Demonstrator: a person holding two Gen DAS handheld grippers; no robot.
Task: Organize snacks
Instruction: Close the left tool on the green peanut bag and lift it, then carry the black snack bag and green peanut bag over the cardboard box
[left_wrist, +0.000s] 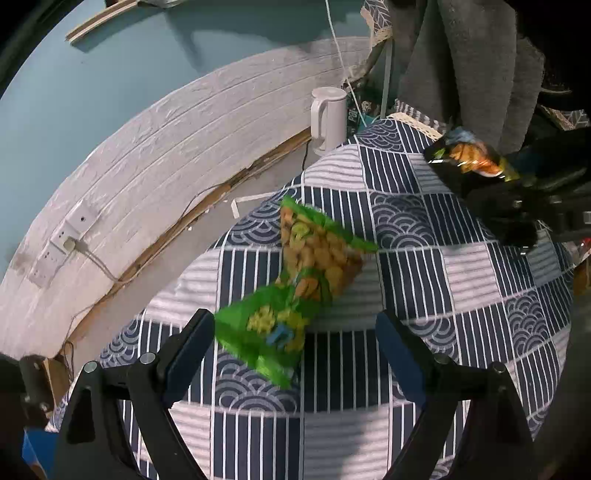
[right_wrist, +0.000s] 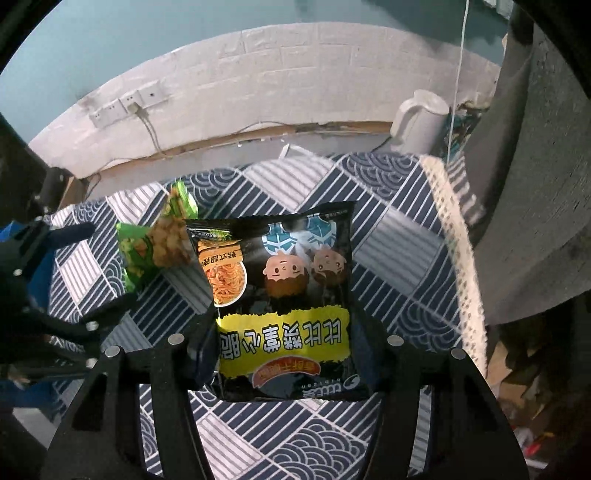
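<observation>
Right gripper (right_wrist: 291, 354) pinching black noodle-snack pack (right_wrist: 288, 295) above patterned cloth (right_wrist: 399, 236); left gripper (left_wrist: 295, 328) spread over 2 green packs (left_wrist: 291, 291).

Left wrist view: is looking steeply down along its own fingers, close over the patterned cloth (left_wrist: 406, 266), facing the white wall (left_wrist: 147, 166).
Right wrist view: is looking steeply down too, close over the same cloth (right_wrist: 388, 229), with a black snack bag (right_wrist: 288, 295) filling the middle.
Both are showing: the green snack bags (left_wrist: 295, 273) (right_wrist: 155, 240), the white kettle (left_wrist: 328, 118) (right_wrist: 421, 122), the wall sockets (left_wrist: 62, 240) (right_wrist: 125, 103).
</observation>
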